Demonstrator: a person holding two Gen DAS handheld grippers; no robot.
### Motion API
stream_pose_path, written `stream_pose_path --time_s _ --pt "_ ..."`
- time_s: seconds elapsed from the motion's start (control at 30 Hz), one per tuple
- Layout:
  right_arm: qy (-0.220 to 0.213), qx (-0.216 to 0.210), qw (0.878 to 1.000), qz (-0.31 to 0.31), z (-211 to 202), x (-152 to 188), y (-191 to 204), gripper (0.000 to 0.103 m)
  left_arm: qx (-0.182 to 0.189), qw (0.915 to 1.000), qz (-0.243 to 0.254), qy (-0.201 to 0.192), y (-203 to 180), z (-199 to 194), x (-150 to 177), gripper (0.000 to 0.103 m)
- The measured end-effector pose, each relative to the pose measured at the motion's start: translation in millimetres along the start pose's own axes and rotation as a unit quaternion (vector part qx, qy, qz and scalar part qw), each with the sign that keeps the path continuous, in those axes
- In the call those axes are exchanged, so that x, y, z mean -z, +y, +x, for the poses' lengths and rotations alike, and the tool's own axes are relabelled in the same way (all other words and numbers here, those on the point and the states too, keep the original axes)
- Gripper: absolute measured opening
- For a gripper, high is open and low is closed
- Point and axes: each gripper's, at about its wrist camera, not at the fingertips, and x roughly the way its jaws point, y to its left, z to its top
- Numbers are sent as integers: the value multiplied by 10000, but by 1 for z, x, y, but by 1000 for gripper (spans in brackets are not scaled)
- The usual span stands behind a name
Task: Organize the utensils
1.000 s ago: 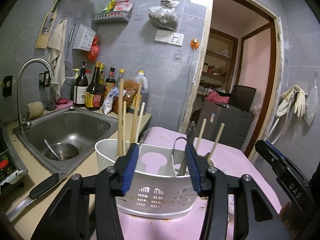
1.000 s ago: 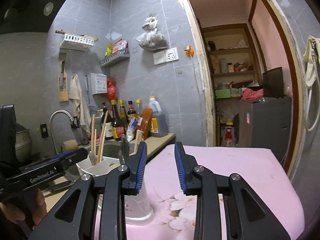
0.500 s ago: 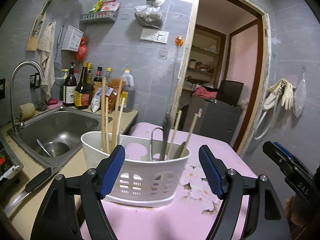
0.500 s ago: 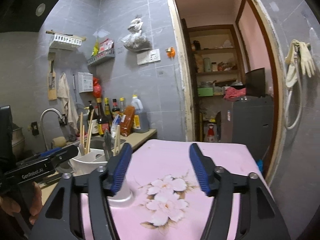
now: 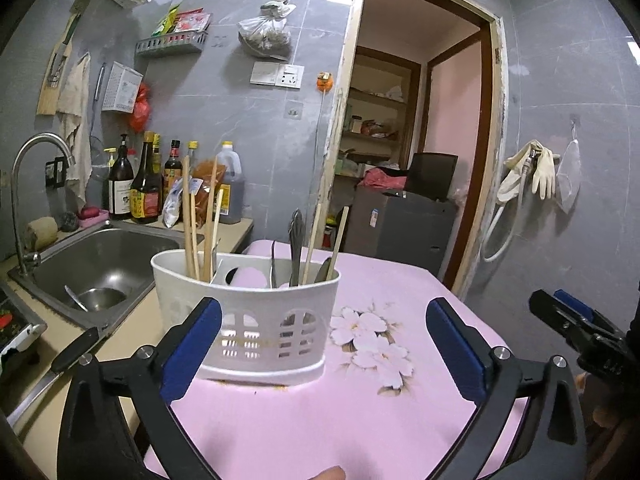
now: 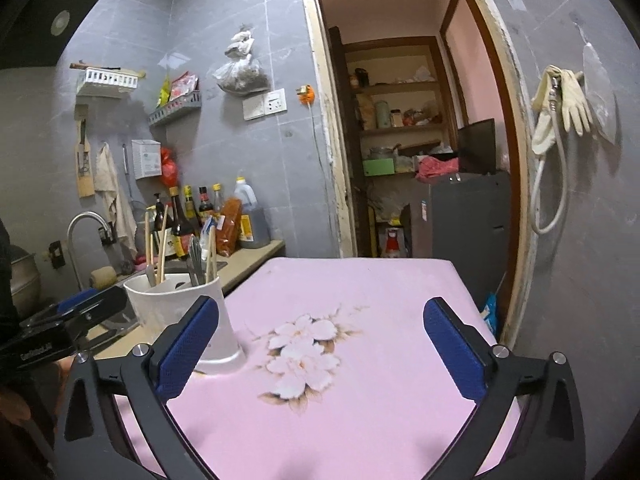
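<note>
Utensils stand sorted in the white plastic slotted caddy (image 5: pixel 248 312), so by my reading the task is at or near its last step. Wooden chopsticks (image 5: pixel 199 224) fill its left compartment at ten o'clock in the left wrist view; metal spoons and more sticks (image 5: pixel 308 248) lean in the right one.

Left gripper (image 5: pixel 320 352) sits low at six o'clock, jaws opening wide with nothing pinched; the caddy's front wall shows just behind the left blue pad, apart from it. Right gripper (image 6: pixel 320 350) has jaws opening wide too, with only bare cloth between them, and the caddy (image 6: pixel 180 312) lies at nine o'clock beyond its left pad. No loose utensil shows on the cloth, so the next move probably calls for checking for strays, perhaps the spoon lying in the steel sink (image 5: pixel 92 276) at nine o'clock, otherwise drawing both tools clear without knocking the caddy.

Pink flower-printed cloth (image 6: pixel 360 320) covers the table. Beside it run a beige counter, the sink with its curved tap, and dark sauce bottles (image 5: pixel 140 184) against grey wall tiles. An open doorway (image 5: pixel 412 120) at one o'clock shows shelves; pale rubber gloves (image 5: pixel 536 172) hang at three o'clock.
</note>
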Motion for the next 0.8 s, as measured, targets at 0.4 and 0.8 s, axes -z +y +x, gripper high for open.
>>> stream_pose_path --time_s 0.4,0.8 --pt "34 258 9996 -126 -33 15 5 103 -425 9988 242 -86 -8 -30 24 101" --pt "-294 702 9956 -549 -62 37 27 103 -695 9965 382 -267 -10 -54 43 101"
